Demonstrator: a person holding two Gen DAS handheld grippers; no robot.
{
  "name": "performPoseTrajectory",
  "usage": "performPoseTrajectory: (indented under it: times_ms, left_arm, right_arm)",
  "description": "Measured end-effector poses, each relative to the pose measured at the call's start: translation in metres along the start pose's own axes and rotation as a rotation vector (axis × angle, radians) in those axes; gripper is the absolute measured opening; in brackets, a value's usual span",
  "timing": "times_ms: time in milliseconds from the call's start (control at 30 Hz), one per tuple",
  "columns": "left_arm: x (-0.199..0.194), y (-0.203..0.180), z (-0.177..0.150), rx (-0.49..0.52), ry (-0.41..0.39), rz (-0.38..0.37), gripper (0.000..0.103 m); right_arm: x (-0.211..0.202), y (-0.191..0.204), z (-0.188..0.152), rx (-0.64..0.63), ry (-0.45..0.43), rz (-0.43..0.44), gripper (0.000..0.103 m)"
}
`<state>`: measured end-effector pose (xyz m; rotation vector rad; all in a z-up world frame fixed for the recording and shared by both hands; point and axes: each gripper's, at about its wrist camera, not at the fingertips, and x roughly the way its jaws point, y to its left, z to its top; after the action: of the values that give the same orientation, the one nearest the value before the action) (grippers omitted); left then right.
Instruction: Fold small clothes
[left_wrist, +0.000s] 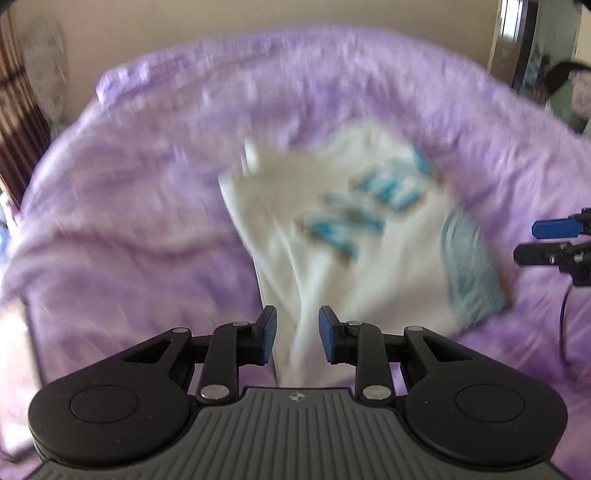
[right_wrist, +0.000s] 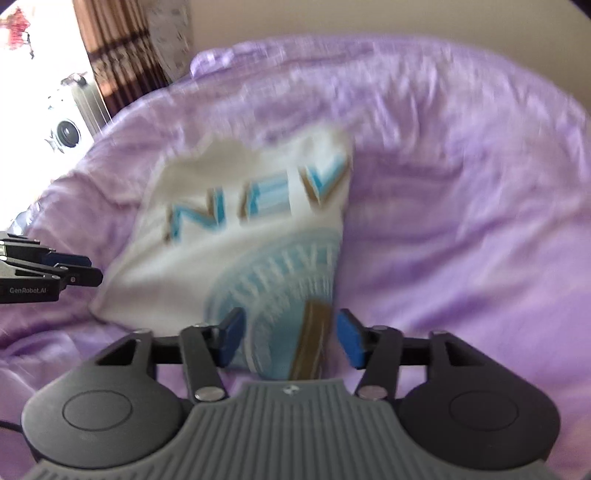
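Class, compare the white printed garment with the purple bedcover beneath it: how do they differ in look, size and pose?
The white garment carries blue lettering and a blue graphic; the purple bedcover is plain. The garment is small; the bedcover fills most of both views. The garment lies folded in layers, the bedcover spread and rumpled. Both are soft cloth.

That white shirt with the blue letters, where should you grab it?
Grab the white shirt by its near hem, one corner per gripper, coming from the near side. That edge already lies between the open fingers of the left gripper and the right gripper, flat on the purple bedcover.
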<state>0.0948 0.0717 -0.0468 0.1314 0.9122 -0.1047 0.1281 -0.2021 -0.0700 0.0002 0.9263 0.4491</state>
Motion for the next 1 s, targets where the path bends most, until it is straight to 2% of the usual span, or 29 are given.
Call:
performPoseTrajectory:
  times_ms: [67,100,133,167,233,300,400,500,600,767,1000]
  left_arm:
    - [-0.03,-0.002,0.013,0.003,-0.089,0.032,0.036]
    - [-0.045,-0.005,0.019,-0.004,-0.135,0.056,0.046]
    - [-0.058,-0.007,0.024,-0.018,-0.18,0.085,0.062]
    - [-0.071,-0.011,0.026,-0.035,-0.221,0.117,0.069]
    - [-0.093,-0.021,0.027,-0.066,-0.29,0.162,0.085]
    - [-0.109,-0.034,0.022,-0.084,-0.326,0.195,0.09]
    - [-0.122,-0.051,0.01,-0.078,-0.361,0.202,0.09]
    - [-0.125,-0.061,0.0,-0.088,-0.362,0.201,0.09]
    - [-0.119,-0.063,-0.012,-0.118,-0.33,0.177,0.091]
    - [-0.1,-0.069,-0.036,-0.144,-0.231,0.217,0.091]
    - [-0.066,-0.079,-0.062,-0.154,-0.113,0.232,0.091]
  right_arm:
    - [-0.026,0.007,0.015,-0.022,-0.07,0.008,0.067]
    - [-0.039,0.01,0.022,-0.029,-0.104,0.012,0.071]
    - [-0.053,0.014,0.029,-0.035,-0.141,0.014,0.074]
    - [-0.065,0.018,0.033,-0.042,-0.175,0.014,0.079]
    - [-0.088,0.027,0.039,-0.053,-0.229,0.009,0.081]
    - [-0.106,0.036,0.037,-0.042,-0.25,0.012,0.081]
    - [-0.126,0.051,0.026,-0.031,-0.268,0.011,0.081]
    - [-0.136,0.066,0.008,-0.018,-0.293,-0.027,0.081]
    - [-0.143,0.079,-0.014,0.003,-0.308,-0.062,0.081]
    - [-0.129,0.091,-0.045,-0.001,-0.26,-0.126,0.081]
    - [-0.096,0.092,-0.069,0.02,-0.204,-0.165,0.081]
